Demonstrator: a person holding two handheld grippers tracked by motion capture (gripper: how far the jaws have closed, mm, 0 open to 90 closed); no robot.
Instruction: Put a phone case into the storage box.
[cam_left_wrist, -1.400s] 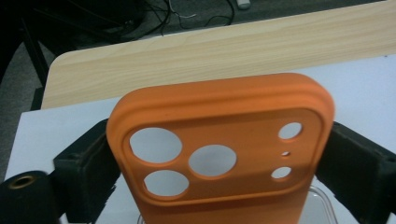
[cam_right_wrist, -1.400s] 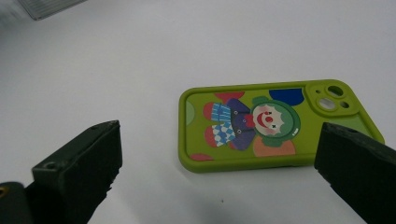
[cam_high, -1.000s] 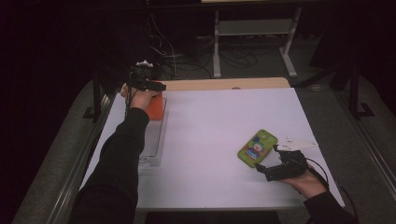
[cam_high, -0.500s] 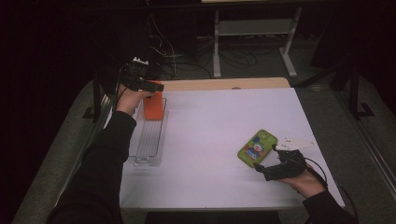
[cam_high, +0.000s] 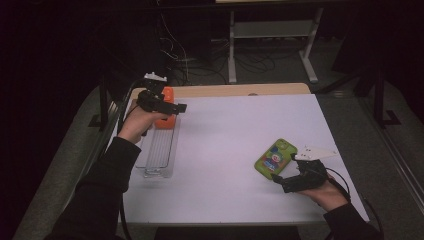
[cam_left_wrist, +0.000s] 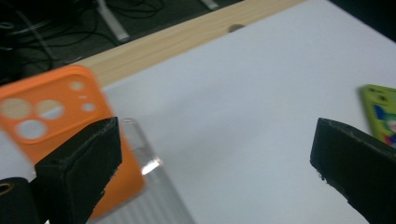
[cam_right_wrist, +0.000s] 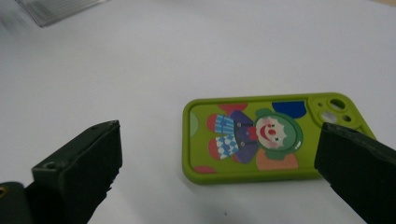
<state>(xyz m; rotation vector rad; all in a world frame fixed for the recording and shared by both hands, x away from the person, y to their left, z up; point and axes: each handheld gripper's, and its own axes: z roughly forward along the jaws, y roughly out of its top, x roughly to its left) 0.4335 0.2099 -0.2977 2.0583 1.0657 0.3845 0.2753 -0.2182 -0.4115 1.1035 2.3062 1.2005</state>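
The white surface (cam_high: 230, 150) carries everything, with a strip of bare wood along its far edge. At its left side lies a clear ribbed tray (cam_high: 159, 152), and an orange phone case (cam_left_wrist: 51, 121) rests at the tray's far end. The left hand-held gripper (cam_high: 165, 102) hovers just above that case, jaws spread wide and gripping nothing. Near the right edge a green phone case (cam_right_wrist: 275, 135) printed with a clown lies flat, and the right hand-held gripper (cam_high: 282, 181) sits just beside it, jaws wide apart and empty.
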